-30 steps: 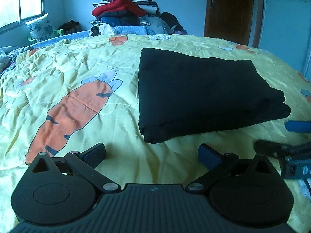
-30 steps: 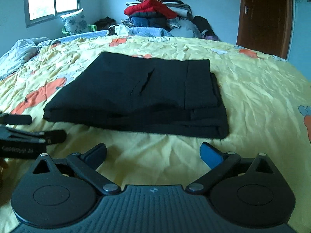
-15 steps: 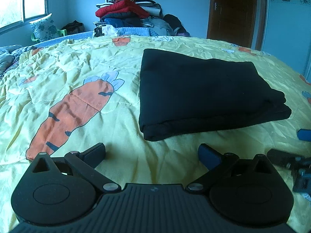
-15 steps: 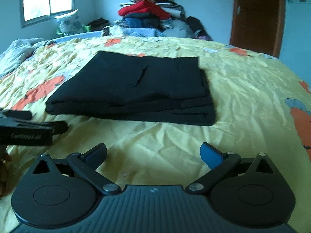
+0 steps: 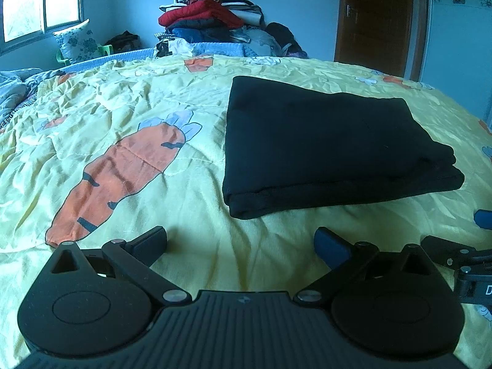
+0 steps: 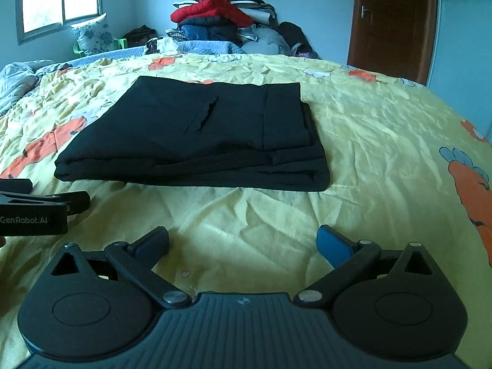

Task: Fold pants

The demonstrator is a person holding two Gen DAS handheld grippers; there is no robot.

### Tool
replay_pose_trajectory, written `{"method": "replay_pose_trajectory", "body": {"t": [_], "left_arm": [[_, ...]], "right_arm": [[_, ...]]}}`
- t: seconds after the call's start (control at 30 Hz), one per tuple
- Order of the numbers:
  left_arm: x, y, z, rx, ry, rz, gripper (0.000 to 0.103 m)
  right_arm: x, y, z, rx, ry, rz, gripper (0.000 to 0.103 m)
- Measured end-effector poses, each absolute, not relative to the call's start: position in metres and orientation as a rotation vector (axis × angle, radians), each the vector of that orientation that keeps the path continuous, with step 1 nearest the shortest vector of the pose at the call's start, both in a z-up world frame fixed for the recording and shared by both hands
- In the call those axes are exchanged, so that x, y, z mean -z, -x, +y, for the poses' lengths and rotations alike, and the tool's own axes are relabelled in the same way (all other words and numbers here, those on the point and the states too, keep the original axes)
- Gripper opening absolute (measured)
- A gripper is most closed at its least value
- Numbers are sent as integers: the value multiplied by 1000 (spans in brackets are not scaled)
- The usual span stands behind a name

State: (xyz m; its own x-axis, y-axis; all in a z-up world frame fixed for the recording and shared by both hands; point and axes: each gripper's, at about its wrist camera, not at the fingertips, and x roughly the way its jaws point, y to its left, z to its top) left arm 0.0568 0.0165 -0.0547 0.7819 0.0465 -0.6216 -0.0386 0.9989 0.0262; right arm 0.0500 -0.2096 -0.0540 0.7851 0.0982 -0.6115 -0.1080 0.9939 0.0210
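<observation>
Black pants (image 6: 196, 141) folded into a stacked rectangle on the yellow carrot-print bed (image 6: 384, 141), just ahead of both tools. Left gripper (image 5: 241, 243) and right gripper (image 6: 243, 243) low over the quilt, jaws wide, holding nothing, clear of the cloth. Folding probably finished. Main risks from here: a low jaw catching the loose layered edge at the near right corner and dragging the stack open, or snagging the rumpled quilt and shifting the pile.

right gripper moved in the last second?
Yes. The right gripper, open and empty, has backed away: the folded black pants now sit higher and smaller in its view, with more yellow bedspread between.
</observation>
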Motion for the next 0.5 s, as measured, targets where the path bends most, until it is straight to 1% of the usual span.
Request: {"method": "replay_pose_trajectory", "body": {"t": [0.5], "left_arm": [[55,-56,18,-43,0,672,103]], "right_arm": [[54,-54,-209,-116,13,658,103]]}}
